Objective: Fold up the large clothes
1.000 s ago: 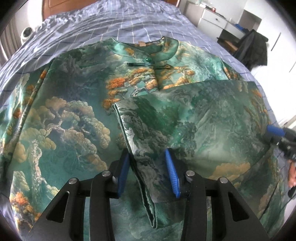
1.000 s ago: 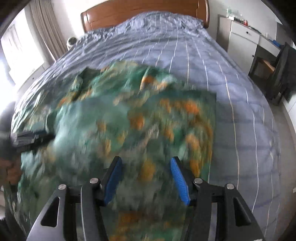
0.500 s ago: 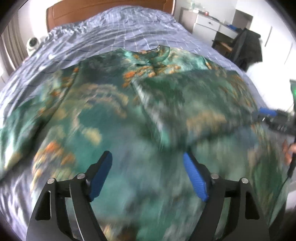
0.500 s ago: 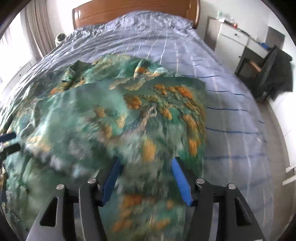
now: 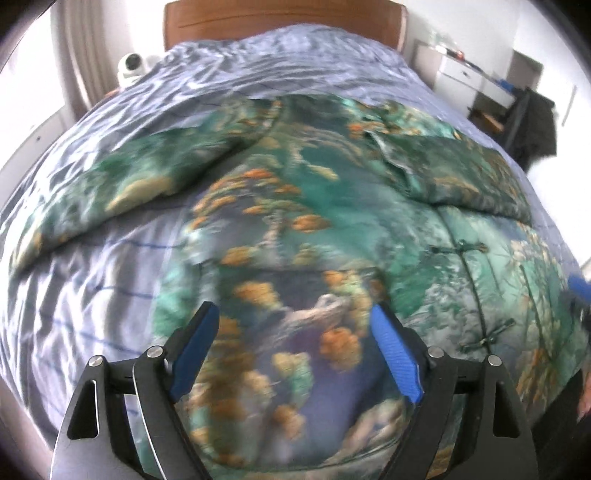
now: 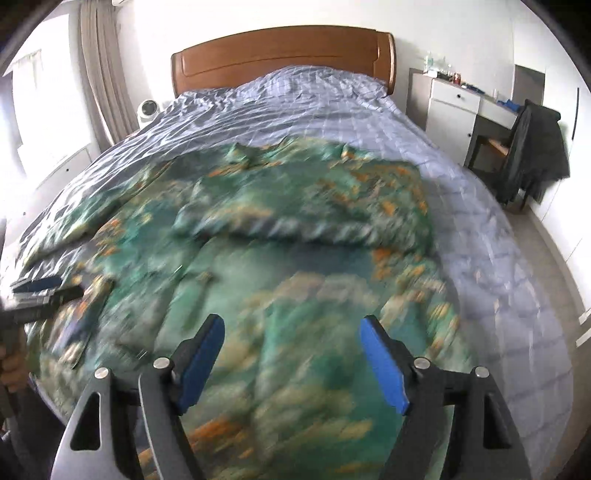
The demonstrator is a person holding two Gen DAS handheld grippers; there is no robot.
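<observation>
Left wrist view: the green printed garment [image 5: 314, 206] lies spread on the blue checked bedcover [image 5: 92, 280], its long axis running from the wooden headboard [image 5: 284, 18] toward the camera. Going left to right from that headboard, one sleeve [image 5: 110, 184] still reaches out flat over the bedcover on the left, the body fills the middle, and the other sleeve [image 5: 469, 181] is folded in over the chest on the right. The left gripper [image 5: 291, 354] hovers over the lower body with its jaws opening — wide apart, pads clear of the cloth, nothing pinched. The unfolded sleeve lies up and left of its fingers, so the left hand looks nearer to it. In the right wrist view the right gripper [image 6: 291, 360] likewise has jaws opening over the hem end, gripping nothing. A second ago the left pads stood narrow at the folded sleeve's edge; now both grippers have let go and drawn back toward the foot of the bed — the headboard has come into view.
</observation>
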